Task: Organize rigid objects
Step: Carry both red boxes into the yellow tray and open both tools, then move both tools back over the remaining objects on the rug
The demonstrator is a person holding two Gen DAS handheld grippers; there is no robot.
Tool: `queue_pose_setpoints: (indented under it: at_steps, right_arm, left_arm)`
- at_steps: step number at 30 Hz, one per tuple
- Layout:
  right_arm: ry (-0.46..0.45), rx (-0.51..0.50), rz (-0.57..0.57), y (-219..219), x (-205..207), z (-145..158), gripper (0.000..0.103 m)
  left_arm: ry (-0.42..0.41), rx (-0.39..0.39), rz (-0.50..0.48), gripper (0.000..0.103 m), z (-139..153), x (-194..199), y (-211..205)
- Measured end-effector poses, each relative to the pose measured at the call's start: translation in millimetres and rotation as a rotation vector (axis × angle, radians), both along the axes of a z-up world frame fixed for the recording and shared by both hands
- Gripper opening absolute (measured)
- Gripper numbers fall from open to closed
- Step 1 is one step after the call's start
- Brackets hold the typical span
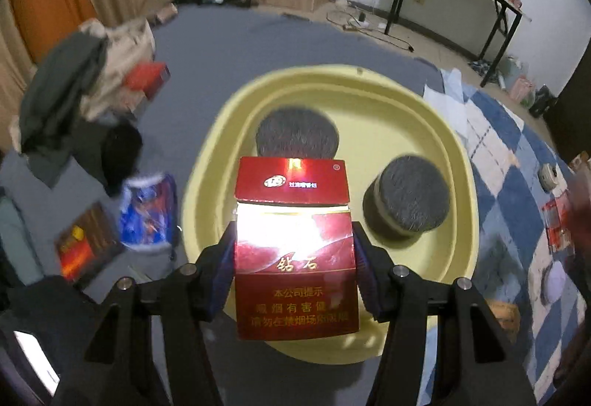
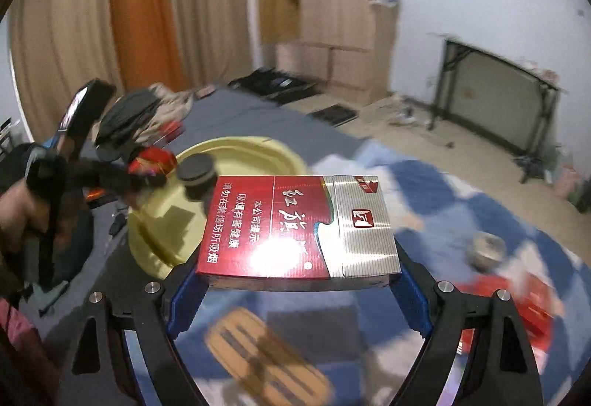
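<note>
While both tongs clamp cigarette packs, left pack [image 1: 295, 251] over yellow basin [image 1: 454, 162] rim, right pack [image 2: 299, 227] seemingly beside it.

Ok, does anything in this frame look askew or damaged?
Yes: the red pack clamped in the left gripper over the yellow basin has its flip lid ajar and crooked. The right gripper's red-and-silver pack looks intact.
</note>
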State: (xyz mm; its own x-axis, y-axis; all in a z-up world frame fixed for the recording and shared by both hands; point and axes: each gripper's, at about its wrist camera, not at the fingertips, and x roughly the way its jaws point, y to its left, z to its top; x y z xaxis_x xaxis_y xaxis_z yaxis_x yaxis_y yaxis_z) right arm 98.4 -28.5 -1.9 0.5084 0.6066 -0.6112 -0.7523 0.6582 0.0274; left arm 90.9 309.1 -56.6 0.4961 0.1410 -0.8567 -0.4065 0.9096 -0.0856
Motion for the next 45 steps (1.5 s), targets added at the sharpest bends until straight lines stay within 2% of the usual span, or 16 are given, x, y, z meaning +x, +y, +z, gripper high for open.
queue_pose_setpoints:
  at_steps: [3,6,9,13,21,23,25,27,28,33,37,41,45]
  right_arm:
    - [0.061,-0.017,0.034,58,24,-4,0.088]
    - [0.084,-0.054,0.059,106,45,-4,0.088]
    - [0.148,-0.080,0.062,148,81,-11,0.088]
    - [0.208,-0.118,0.071,187,115,-24,0.088]
    - [0.260,-0.180,0.070,231,136,-50,0.088]
    - [0.280,-0.185,0.075,236,138,-55,0.089]
    - [0.288,-0.194,0.066,241,141,-59,0.090]
    - [0.287,-0.177,0.063,242,141,-58,0.099]
    - [0.287,-0.163,0.062,241,140,-56,0.103]
    - [0.262,-0.118,0.065,223,129,-38,0.103]
    - [0.240,-0.020,-0.015,180,121,-6,0.103]
    - [0.192,0.082,-0.113,112,108,26,0.103]
    - [0.117,0.104,-0.213,32,84,45,0.103]
  left_arm:
    - [-0.051,-0.047,-0.074,0.059,-9,-5,-3]
    - [-0.009,-0.024,-0.102,0.059,-23,1,-6]
    - [0.018,-0.037,-0.094,0.059,-35,6,-2]
    - [0.031,-0.028,-0.098,0.059,-48,9,-3]
    - [0.028,-0.046,-0.086,0.060,-55,13,-5]
    - [0.031,-0.044,-0.104,0.066,-55,14,-10]
    - [0.029,-0.040,-0.120,0.080,-56,16,-17]
    - [0.027,-0.038,-0.145,0.089,-55,17,-26]
    - [0.025,-0.042,-0.157,0.094,-54,16,-28]
    - [0.002,-0.100,-0.160,0.098,-46,11,-30]
    - [-0.075,-0.105,-0.140,0.099,-19,5,-33]
    - [-0.176,-0.007,-0.137,0.103,32,7,-61]
    - [-0.215,0.108,-0.156,0.103,71,16,-108]
